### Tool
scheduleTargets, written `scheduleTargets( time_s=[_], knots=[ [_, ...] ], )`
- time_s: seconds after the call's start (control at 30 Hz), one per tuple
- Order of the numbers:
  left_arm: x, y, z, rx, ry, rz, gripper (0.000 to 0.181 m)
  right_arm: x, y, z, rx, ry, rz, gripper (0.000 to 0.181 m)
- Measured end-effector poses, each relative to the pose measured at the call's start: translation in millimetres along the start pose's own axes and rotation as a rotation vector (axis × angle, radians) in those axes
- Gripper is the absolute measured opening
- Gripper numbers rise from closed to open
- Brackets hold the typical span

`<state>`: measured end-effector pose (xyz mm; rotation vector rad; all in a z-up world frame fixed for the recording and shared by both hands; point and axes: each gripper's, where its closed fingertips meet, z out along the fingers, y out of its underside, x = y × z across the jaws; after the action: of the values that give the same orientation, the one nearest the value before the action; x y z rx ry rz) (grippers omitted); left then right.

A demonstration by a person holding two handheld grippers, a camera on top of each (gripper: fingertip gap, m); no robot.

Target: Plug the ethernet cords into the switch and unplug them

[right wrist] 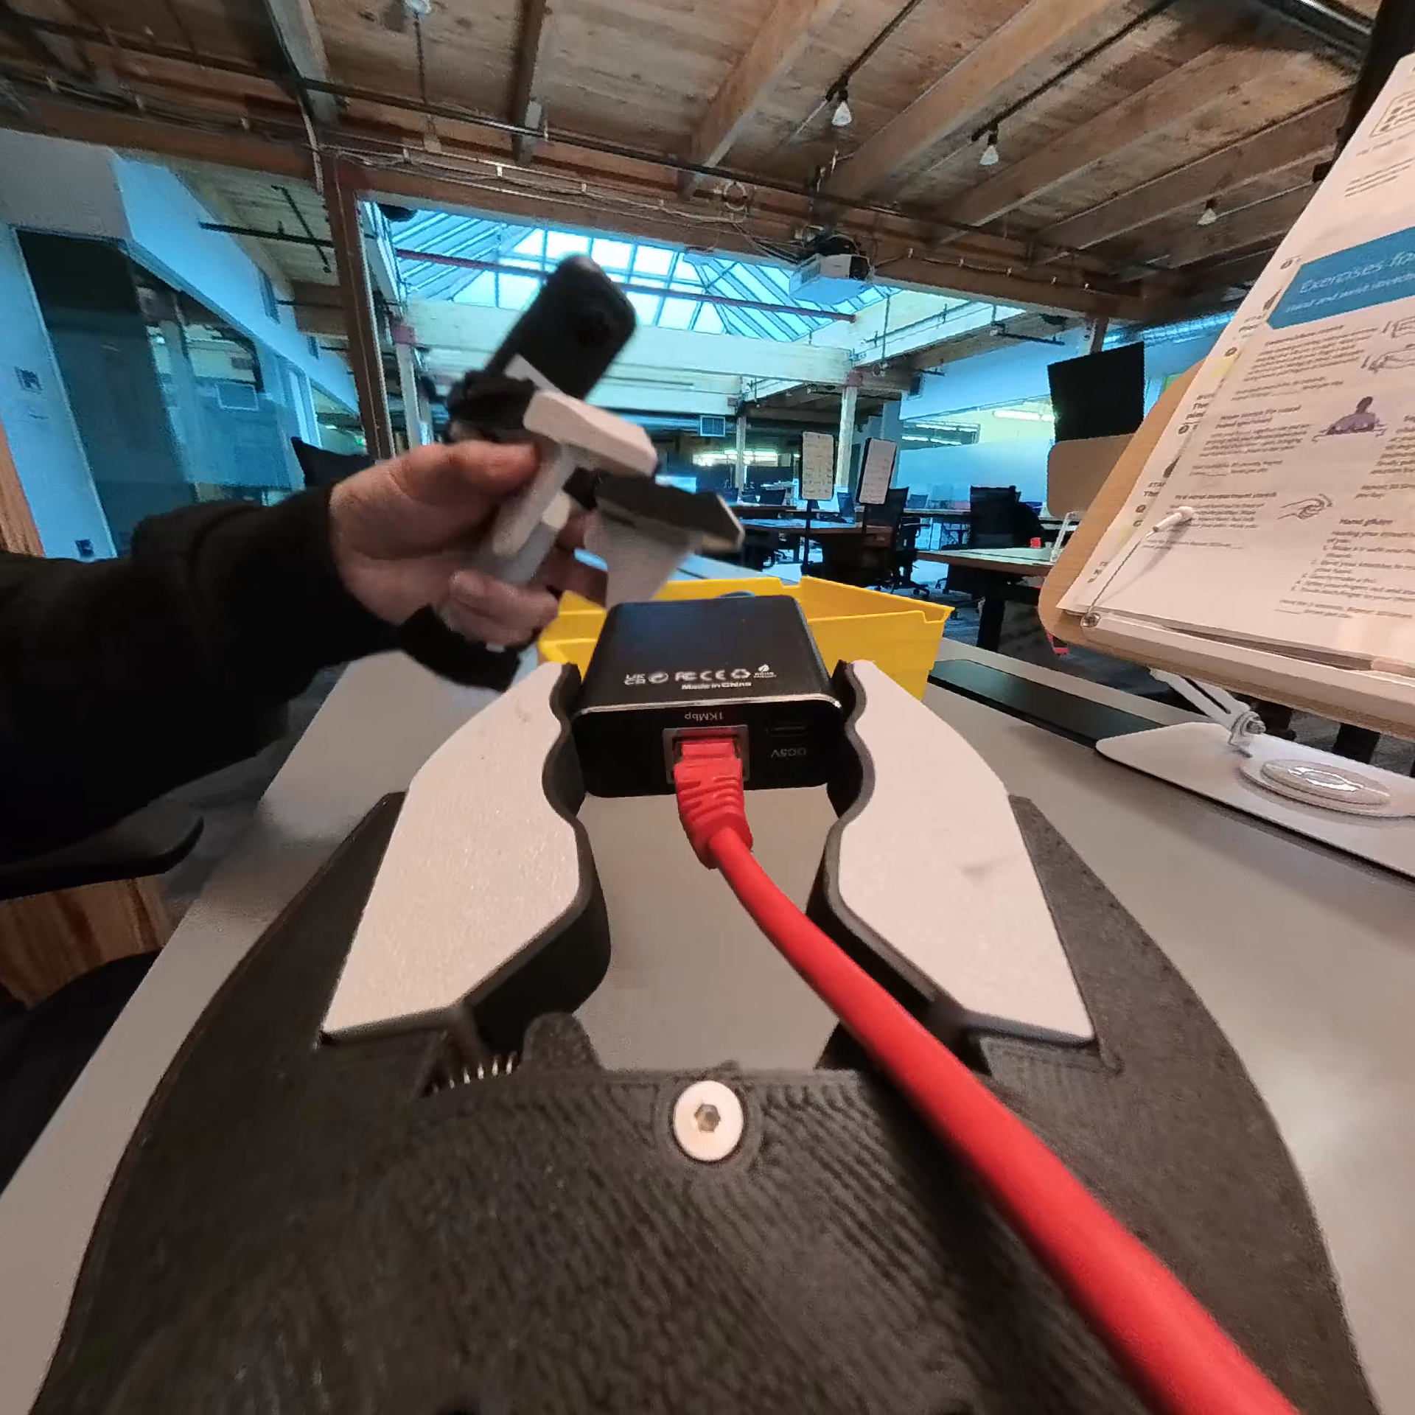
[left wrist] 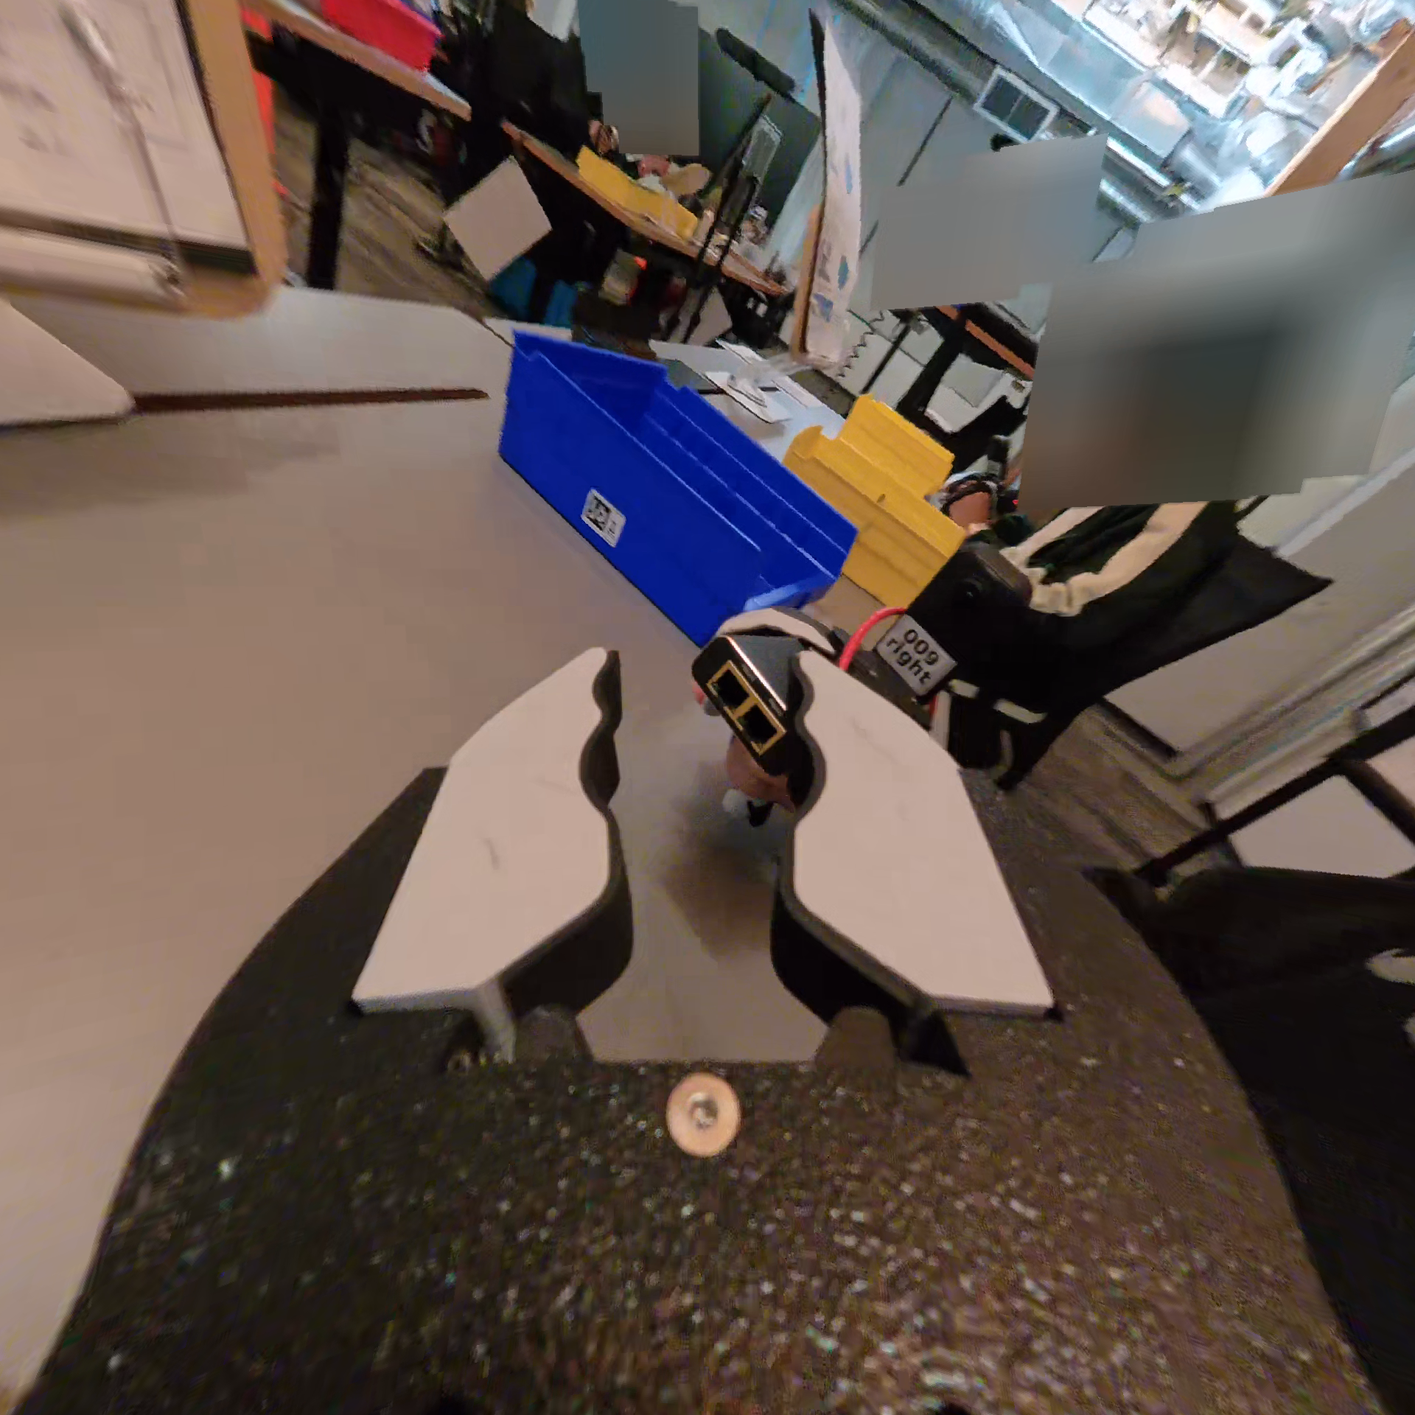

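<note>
Above grey table (right wrist: pixel 1148 957), right gripper (right wrist: pixel 706 727) clamps switch (right wrist: pixel 700 674) lengthwise, red cord (right wrist: pixel 880 980) trailing back; left gripper (left wrist: pixel 708 735) jaws gape.

Grey counter (left wrist: pixel 230 612). Blue bin (left wrist: pixel 658 490) beside yellow bin (left wrist: pixel 880 490). Paper stand (right wrist: pixel 1263 459) at counter's right. Wooden beam ceiling (right wrist: pixel 689 76), skylight (right wrist: pixel 612 283), distant desks (right wrist: pixel 957 551), dark floor (left wrist: pixel 1072 773).

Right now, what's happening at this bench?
A person works two handheld grippers over a grey table. The right gripper is clamped on a small black switch, with a red ethernet cord plugged into one side. The two ports facing the left wrist view are empty. The left gripper is open and holds nothing. Blue bin and yellow bin sit behind.
</note>
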<state>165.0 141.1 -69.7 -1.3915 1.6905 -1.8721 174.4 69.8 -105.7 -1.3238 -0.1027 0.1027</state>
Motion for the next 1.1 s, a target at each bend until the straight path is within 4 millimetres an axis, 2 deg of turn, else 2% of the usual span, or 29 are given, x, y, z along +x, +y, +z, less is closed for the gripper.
scheduleTargets(
  time_s=[0.07,0.13,0.2,0.27,0.33,0.47,0.53,0.67,0.73,0.8,0.93,1.1],
  knots=[
    [-22.8,-16.1,-30.5,-0.006,-0.171,0.143,0.042,2.3,1.9,-1.4,-0.008,0.008,-0.002,0.064],
    [-57.5,-30.5,-69.3,-0.055,-0.403,0.298,0.041,4.2,0.8,-2.8,0.002,0.013,0.005,0.064],
    [-97.4,-37.0,-111.8,-0.157,-0.648,0.439,0.041,5.3,1.2,-3.1,0.001,0.018,0.003,0.064],
    [-131.6,-26.4,-146.2,-0.311,-0.808,0.465,0.042,4.6,2.0,-2.5,-0.001,0.017,0.0,0.064],
    [-153.7,0.6,-161.8,-0.463,-0.838,0.351,0.045,3.5,1.9,-1.8,0.002,0.013,0.003,0.064],
    [-172.1,47.1,-147.4,-0.564,-0.718,0.195,0.046,0.5,3.1,-0.2,-0.002,-0.005,0.002,0.064],
    [-175.9,54.9,-136.4,-0.533,-0.671,0.131,0.045,-0.5,4.1,0.1,-0.005,-0.006,-0.001,0.063],
    [-193.1,47.9,-127.3,-0.383,-0.665,-0.134,0.044,-2.2,6.4,0.3,-0.017,-0.01,-0.01,0.063],
    [-200.0,37.8,-121.3,-0.244,-0.622,-0.285,0.044,-1.9,6.7,0.1,-0.017,-0.007,-0.011,0.063],
    [-202.8,36.7,-115.9,-0.183,-0.572,-0.396,0.041,-2.2,6.9,0.0,-0.019,-0.011,-0.011,0.063],
    [-202.0,41.9,-111.0,-0.154,-0.518,-0.431,0.013,-2.3,7.1,0.4,-0.022,-0.008,-0.019,0.063],
    [-193.3,18.1,-127.4,-0.06,-0.57,-0.37,0.012,-0.2,5.3,-2.0,-0.013,-0.002,-0.016,0.063]
  ],
)
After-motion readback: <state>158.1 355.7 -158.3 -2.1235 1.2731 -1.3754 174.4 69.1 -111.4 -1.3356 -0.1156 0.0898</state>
